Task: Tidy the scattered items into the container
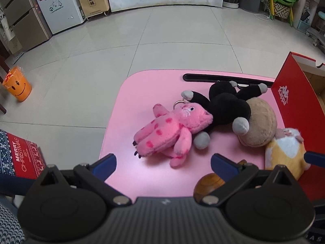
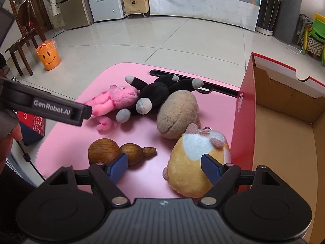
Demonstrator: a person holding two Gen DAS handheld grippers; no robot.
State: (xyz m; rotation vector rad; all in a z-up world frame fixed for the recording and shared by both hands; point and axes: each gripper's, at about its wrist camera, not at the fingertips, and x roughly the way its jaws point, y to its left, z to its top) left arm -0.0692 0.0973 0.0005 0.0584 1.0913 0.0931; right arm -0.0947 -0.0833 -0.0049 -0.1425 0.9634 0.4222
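Observation:
On the pink table (image 1: 126, 101) lie a pink spotted plush (image 1: 168, 130), a black plush monkey (image 1: 227, 103), a tan round plush (image 1: 260, 122), an orange-and-white plush (image 2: 195, 162) and a wooden gourd (image 2: 113, 152). A red box (image 2: 284, 122) with a bare cardboard inside stands open at the right. My left gripper (image 1: 164, 163) hangs open just in front of the pink plush's feet, touching nothing. My right gripper (image 2: 164, 169) is open. Its left finger is over the gourd and its right finger is over the orange-and-white plush, whose left side lies between the jaws.
The table's left edge and rounded far corner drop to a tiled floor. A black slot (image 1: 203, 77) runs along the far side. A Christmas-print box (image 1: 20, 154) and an orange smiley bucket (image 1: 17, 87) sit to the left. A person's hand (image 2: 8, 142) shows at the left.

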